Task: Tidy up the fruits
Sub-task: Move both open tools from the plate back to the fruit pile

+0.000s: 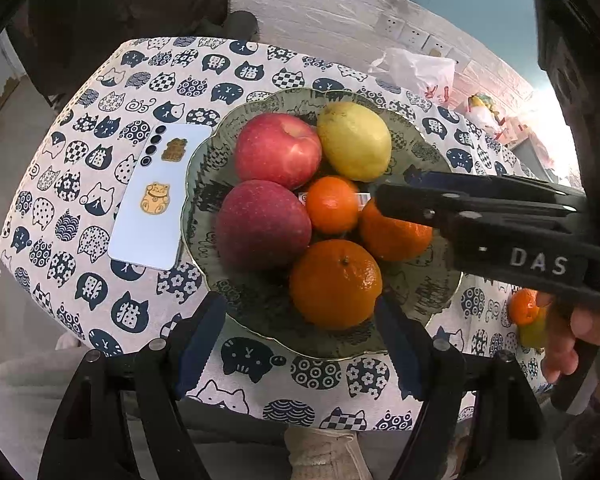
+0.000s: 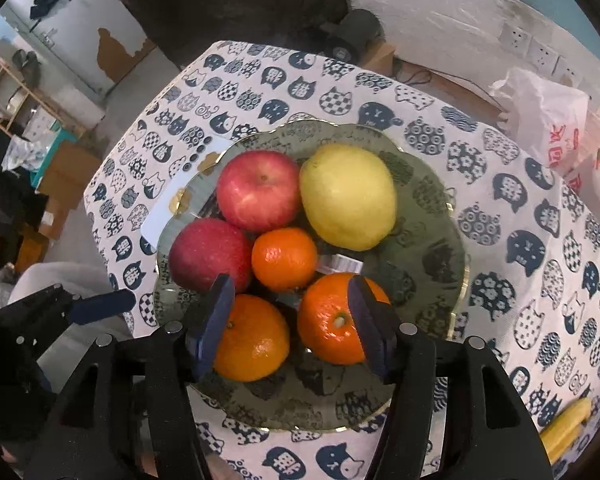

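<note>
Our right tongs (image 2: 292, 320) hang released over the round orange tangerine (image 2: 334, 320) near the green patterned glass plate's (image 2: 432, 240) front rim. Our left tongs (image 1: 300, 340) gape too. Withdrawing carelessly, we could nudge that fruit and roll it off the plate.

Small table against a whitewashed brick wall, cluttered surroundings.
Cat-print tablecloth (image 2: 480, 184) covers the table. Wall sockets (image 2: 530, 46) on the far-right wall; peeling plaster (image 2: 116, 50) far left. Cardboard boxes (image 2: 66, 172) and wooden shelving (image 2: 18, 92) on the left.
</note>
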`<action>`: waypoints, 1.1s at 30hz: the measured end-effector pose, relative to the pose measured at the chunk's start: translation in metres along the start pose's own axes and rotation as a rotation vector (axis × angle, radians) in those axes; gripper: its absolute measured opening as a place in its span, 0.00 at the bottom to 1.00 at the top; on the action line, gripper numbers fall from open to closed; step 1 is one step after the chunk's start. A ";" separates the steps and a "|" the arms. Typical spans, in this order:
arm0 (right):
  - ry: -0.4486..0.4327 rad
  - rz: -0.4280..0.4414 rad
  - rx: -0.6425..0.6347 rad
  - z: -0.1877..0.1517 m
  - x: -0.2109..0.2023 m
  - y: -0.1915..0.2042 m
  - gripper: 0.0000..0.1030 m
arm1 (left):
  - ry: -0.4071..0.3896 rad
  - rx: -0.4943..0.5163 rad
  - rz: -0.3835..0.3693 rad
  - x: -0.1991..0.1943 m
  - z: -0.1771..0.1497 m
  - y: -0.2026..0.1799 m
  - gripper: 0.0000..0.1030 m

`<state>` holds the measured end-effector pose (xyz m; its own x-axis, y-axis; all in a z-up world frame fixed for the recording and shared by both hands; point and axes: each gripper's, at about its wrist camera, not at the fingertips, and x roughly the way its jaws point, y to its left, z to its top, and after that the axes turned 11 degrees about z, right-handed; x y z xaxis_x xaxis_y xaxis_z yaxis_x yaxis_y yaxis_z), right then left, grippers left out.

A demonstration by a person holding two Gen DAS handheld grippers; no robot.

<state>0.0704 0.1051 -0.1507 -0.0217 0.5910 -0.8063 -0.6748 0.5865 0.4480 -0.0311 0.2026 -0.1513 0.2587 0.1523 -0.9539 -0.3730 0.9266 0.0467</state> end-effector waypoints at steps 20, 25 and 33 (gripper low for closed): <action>-0.111 -0.200 -0.041 -0.049 -0.120 -0.017 0.71 | -0.108 0.169 -0.014 -0.045 0.001 -0.062 0.76; -0.126 -0.223 0.012 -0.070 -0.148 -0.036 0.72 | -0.131 0.237 -0.027 -0.060 -0.004 -0.091 0.76; -0.146 -0.268 0.098 -0.106 -0.181 -0.068 0.73 | -0.138 0.355 -0.054 -0.072 -0.019 -0.139 0.78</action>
<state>0.0423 -0.1003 -0.0756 0.2583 0.4776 -0.8398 -0.5681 0.7782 0.2678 -0.0145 0.0561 -0.0946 0.3958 0.1223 -0.9102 -0.0301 0.9923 0.1203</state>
